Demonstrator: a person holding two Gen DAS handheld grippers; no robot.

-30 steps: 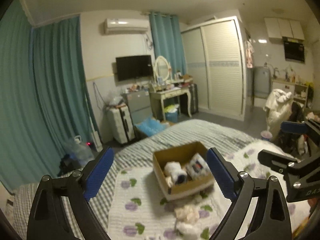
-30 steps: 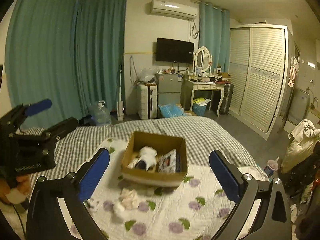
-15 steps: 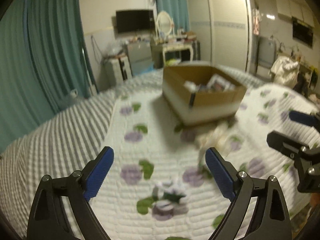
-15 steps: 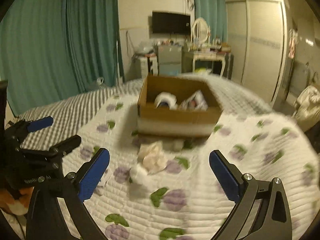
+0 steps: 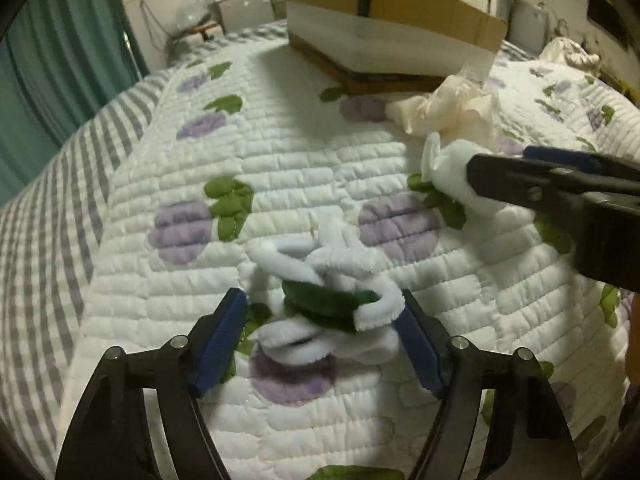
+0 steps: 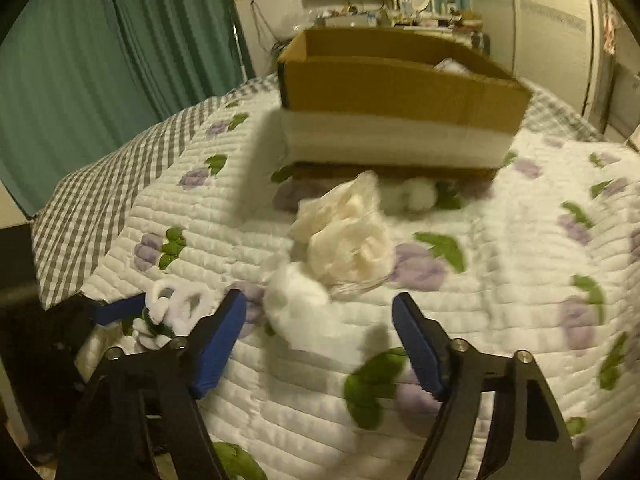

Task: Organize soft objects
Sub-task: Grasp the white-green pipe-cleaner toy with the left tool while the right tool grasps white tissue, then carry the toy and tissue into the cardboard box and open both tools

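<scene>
A white and green fuzzy pipe-cleaner bundle (image 5: 332,300) lies on the quilt between the blue pads of my open left gripper (image 5: 322,332); the right pad touches it. It also shows in the right wrist view (image 6: 172,312). A white fluffy ball (image 6: 298,300) lies between the fingers of my open right gripper (image 6: 316,340), nearer the left one; in the left wrist view it (image 5: 452,172) sits at the right gripper's tip. A cream crumpled cloth (image 6: 348,236) lies beyond it. A cardboard box (image 6: 396,92) stands behind, holding soft items.
A white quilt (image 6: 500,240) with purple and green print covers the bed, over a grey checked sheet (image 6: 92,188). Another small white puff (image 6: 416,196) lies by the box's front. Teal curtains (image 6: 100,48) hang at the left. A dresser and TV stand far behind.
Both grippers have dropped down to the quilt and moved forward. The left now straddles the pipe-cleaner bundle and the right straddles the white ball. Both have narrowed their opening.
</scene>
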